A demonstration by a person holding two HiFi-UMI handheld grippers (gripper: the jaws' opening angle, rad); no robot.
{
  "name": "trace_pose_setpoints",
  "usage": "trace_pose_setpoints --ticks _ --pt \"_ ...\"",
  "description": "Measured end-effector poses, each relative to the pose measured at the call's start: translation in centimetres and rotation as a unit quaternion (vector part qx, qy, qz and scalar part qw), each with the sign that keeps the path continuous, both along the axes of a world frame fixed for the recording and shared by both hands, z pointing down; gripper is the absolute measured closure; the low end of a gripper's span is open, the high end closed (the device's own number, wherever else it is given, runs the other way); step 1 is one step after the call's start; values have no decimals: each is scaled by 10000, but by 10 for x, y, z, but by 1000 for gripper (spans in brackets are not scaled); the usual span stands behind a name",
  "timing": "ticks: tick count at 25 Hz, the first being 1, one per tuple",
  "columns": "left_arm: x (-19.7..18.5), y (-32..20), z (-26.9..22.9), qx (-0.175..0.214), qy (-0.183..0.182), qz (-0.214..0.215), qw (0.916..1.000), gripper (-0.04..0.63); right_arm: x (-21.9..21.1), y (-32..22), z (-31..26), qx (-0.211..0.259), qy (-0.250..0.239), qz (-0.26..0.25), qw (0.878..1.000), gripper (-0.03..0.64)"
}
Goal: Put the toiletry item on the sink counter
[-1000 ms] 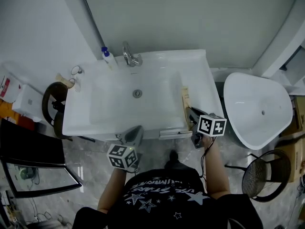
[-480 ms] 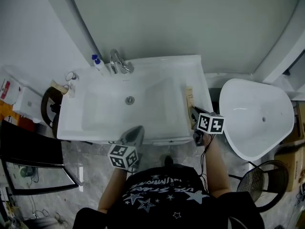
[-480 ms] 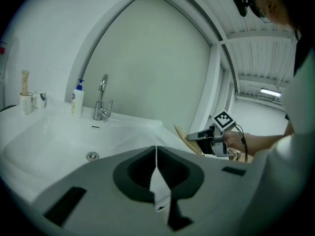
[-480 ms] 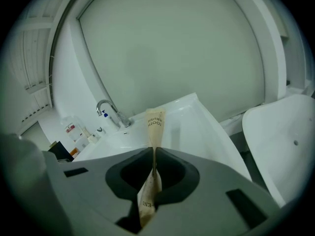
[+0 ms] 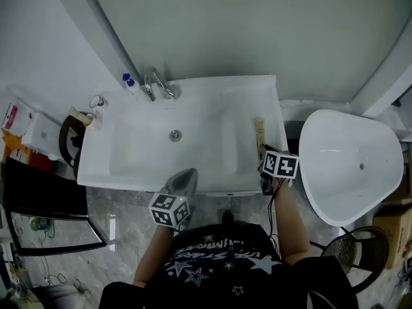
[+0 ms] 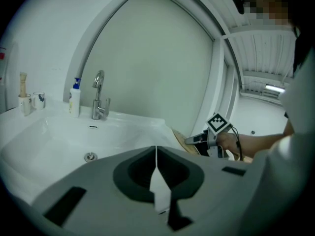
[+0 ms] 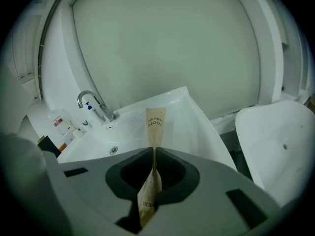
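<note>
A tan paper toothbrush packet [image 7: 153, 123] is pinched upright between the jaws of my right gripper [image 7: 154, 154], which is shut on its lower half. In the head view the packet [image 5: 259, 132] lies along the right rim of the white sink counter [image 5: 273, 108], with the right gripper [image 5: 264, 154] at its near end. Whether the packet touches the rim I cannot tell. My left gripper [image 5: 185, 180] hangs in front of the counter's front edge, shut with nothing in it [image 6: 156, 154].
A chrome faucet [image 5: 158, 82] and a blue-capped bottle [image 5: 129, 82] stand at the back left of the sink, with the drain [image 5: 174, 134] in the bowl. Small cups [image 5: 95, 102] sit on the left corner. A white tub [image 5: 344, 166] stands to the right, a dark chair [image 5: 66, 140] to the left.
The head view has shifted a little. My right gripper has carried the packet slightly farther over the right rim, so more of it shows. The left gripper stays put.
</note>
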State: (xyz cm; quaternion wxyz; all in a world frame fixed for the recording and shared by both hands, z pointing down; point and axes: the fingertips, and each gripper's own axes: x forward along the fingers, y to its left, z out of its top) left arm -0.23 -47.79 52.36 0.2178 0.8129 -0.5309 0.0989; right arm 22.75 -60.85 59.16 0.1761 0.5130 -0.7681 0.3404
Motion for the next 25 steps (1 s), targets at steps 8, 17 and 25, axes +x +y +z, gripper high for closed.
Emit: trace_pose_setpoints --ticks 8,17,25 --pt "5 -11 6 -117 -20 -4 9999 575 -1 -19 15 -169 272 30 9995 581" --pt "-3 -13 8 -128 21 -10 9999 575 -4 -24 17 -111 376 68 9992 581" --pt "-18 8 9 -148 95 101 9998 575 -1 -8 -10 333 699 213 9968 536"
